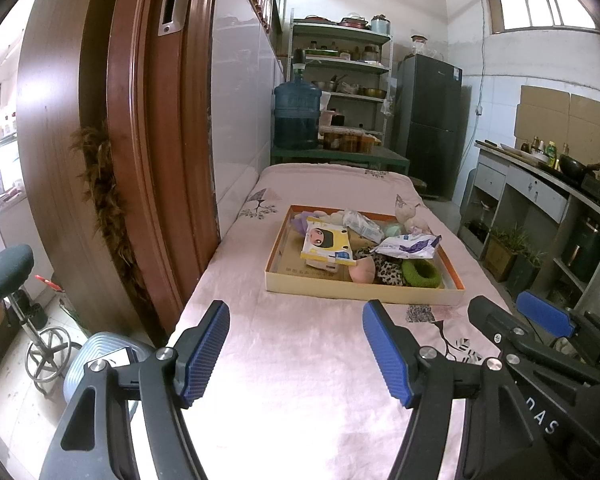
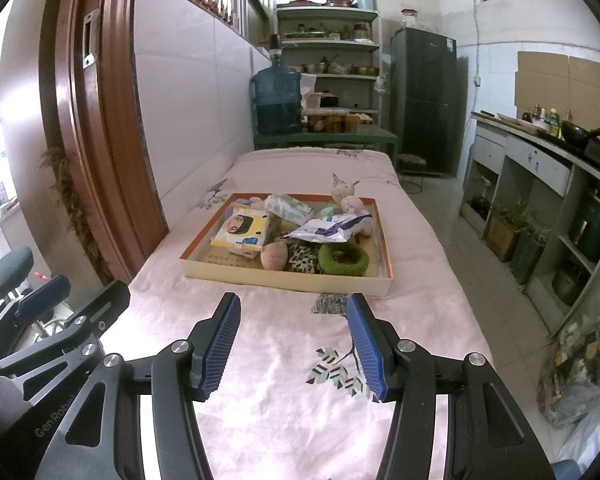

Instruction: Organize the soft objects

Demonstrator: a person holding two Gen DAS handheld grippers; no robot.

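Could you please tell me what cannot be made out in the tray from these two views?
- Leopard-print item: both views, partly under the white-purple packet.
- Plush toy: left view, lower body behind other items.
- Print on tray floor: too small, both views.

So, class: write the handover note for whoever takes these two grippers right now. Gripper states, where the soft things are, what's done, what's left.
Left gripper: open, holding nothing, over the pink bedcover.
Right gripper: open, holding nothing, beside the left one.
Soft things all lie jumbled in the shallow tray ahead: green ring, leopard-print cloth, pink pouf, cartoon tissue pack, white-and-blue packet, plush doll.
Done: nothing visibly sorted.
Left: every pick and placement.
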